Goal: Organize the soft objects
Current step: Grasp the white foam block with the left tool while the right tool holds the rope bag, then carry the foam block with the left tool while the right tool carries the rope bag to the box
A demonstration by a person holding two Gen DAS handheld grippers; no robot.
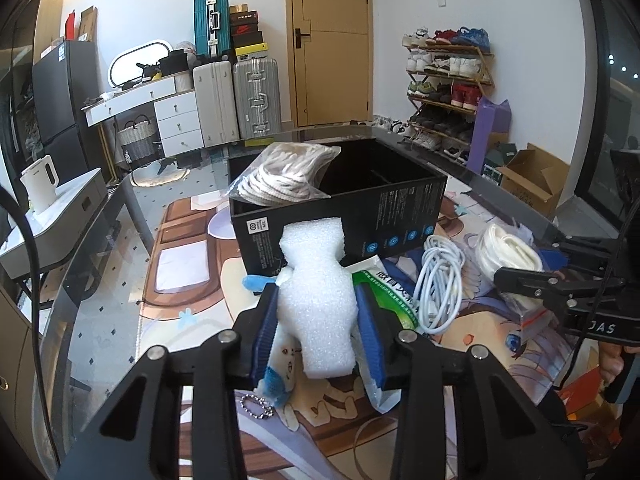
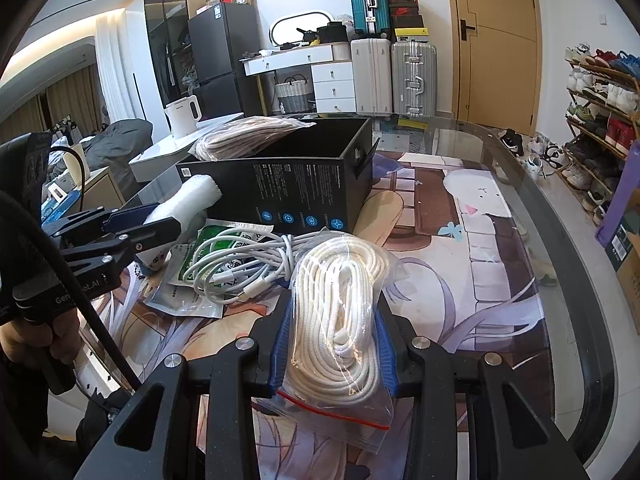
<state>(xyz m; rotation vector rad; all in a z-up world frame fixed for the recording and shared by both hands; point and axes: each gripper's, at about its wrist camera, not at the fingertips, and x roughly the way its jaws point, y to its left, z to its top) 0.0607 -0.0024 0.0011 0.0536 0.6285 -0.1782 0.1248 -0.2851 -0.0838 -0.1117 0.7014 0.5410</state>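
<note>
My left gripper (image 1: 316, 298) is shut on a white foam piece (image 1: 312, 248), whose waist is squeezed between the blue pads just in front of the black box (image 1: 360, 216). A bag of beige rope (image 1: 280, 176) sticks out of the box's left end. My right gripper (image 2: 335, 320) is shut on a clear zip bag of white rope (image 2: 340, 264), held over the mat to the right of a white cable coil (image 2: 240, 260) and a green packet (image 2: 208, 236). A small plush keychain (image 1: 280, 364) lies under the left gripper.
An illustrated desk mat (image 2: 460, 240) covers the round glass table (image 2: 560, 240), whose edge curves along the right. Beyond the table stand a white kettle (image 2: 182, 116), suitcases (image 2: 414, 76), a shoe rack (image 1: 448, 80) and a cardboard box (image 1: 532, 178).
</note>
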